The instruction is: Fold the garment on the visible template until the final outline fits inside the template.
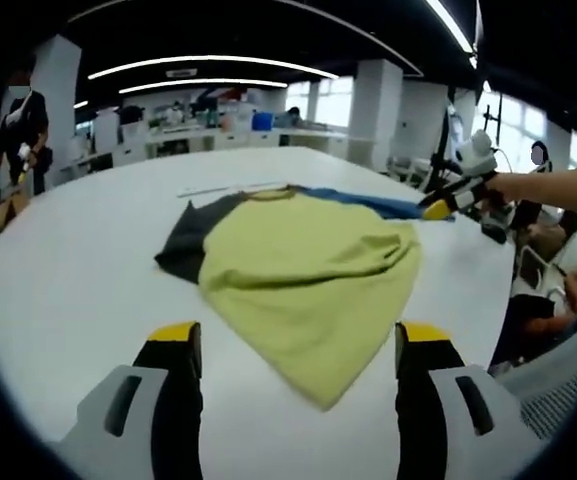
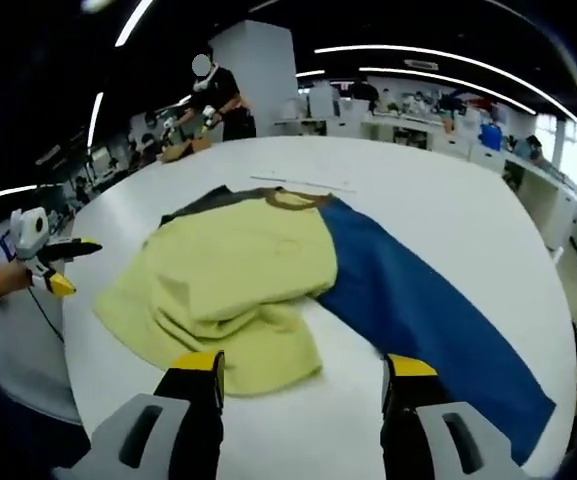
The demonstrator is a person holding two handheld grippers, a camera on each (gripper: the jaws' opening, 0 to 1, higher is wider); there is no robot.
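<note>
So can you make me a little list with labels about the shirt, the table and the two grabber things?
garment: shirt with yellow-green body, blue sleeve, dark grey sleeve
lying: partly folded, rumpled, blue sleeve stretched out flat
surface: white table
left gripper: open, empty, facing the yellow-green part
right gripper: open, empty, near the shirt's edge
template: thin line beyond the collar, rest unclear
background: people at far desks

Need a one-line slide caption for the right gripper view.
Open right gripper over a white table, facing a yellow-green garment lying partly across a blue template.
</note>
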